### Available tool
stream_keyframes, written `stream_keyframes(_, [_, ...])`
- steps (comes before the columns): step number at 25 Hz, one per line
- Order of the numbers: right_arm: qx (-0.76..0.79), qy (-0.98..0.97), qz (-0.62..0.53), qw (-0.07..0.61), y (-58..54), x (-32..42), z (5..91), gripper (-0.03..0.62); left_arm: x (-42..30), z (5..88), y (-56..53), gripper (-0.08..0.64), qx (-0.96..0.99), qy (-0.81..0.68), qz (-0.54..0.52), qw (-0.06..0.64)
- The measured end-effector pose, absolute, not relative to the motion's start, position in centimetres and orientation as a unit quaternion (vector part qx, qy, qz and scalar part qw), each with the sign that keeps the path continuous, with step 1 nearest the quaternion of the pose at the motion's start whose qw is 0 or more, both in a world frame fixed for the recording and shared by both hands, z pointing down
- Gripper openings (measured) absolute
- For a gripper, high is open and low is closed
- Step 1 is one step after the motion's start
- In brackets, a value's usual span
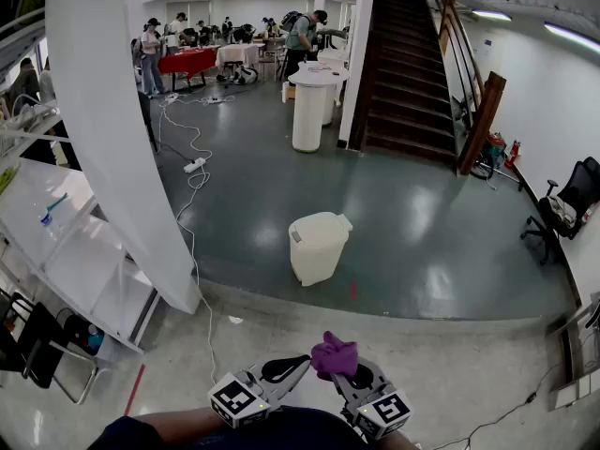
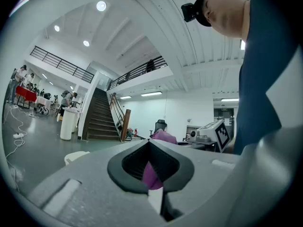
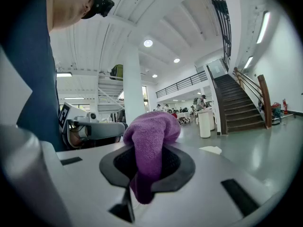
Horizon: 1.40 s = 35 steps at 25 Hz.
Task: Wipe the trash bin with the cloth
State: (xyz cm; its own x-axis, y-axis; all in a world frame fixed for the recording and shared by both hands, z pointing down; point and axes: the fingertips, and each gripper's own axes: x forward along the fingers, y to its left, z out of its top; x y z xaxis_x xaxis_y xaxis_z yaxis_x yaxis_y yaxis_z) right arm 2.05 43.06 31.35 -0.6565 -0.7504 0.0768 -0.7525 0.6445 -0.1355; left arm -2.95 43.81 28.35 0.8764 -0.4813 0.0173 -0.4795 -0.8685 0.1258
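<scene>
Grey-green polished floor (image 1: 422, 223) stretches away ahead of both tools, with a pale concrete strip nearest to them. The left gripper (image 1: 302, 362) and the right gripper (image 1: 339, 373) are held low and close to the person's body. Their tips angle toward each other and almost meet, and their marker cubes (image 1: 237, 401) sit at the near ends.

The right gripper's jaws are clamped on the purple cloth (image 1: 334, 354). In the right gripper view the cloth fills the hollow between the black pads, bulges up past the tips as a rounded lump, and a short end hangs out on the near side.

The left gripper's jaws are drawn together, leaving only a thin slit and the hollow between their pads. The cloth rises just beyond their tips. Some purple also shows inside that hollow, and I cannot tell whether it is pinched there or only seen through it.

The white trash bin (image 1: 317, 247) stands upright on the dark floor straight ahead of the grippers, well apart from them, with its lid down.

Ahead and to the left of the grippers rises a broad white column (image 1: 103, 129), with a white cable (image 1: 192, 186) trailing over the floor past it. Far ahead to the right a dark staircase (image 1: 408, 73) climbs. A round white counter (image 1: 309, 106) stands near its foot, and people stand around tables beyond.
</scene>
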Motion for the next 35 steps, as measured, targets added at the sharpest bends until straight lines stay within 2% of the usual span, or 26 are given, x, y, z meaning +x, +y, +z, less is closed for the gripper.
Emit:
stream_keyframes(16, [0.406,-0.91,0.083,0.007,42.4,3.0,31.6,0.069,-1.6,28.3,43.0,-0.009,0.965,-0.252,-0.006,0.068])
stream_keyframes(35, [0.38,-0.922,0.078,0.006,41.6,11.0,32.6,0.069,6.0,29.3,42.6,-0.009,0.956,-0.283,-0.008,0.072])
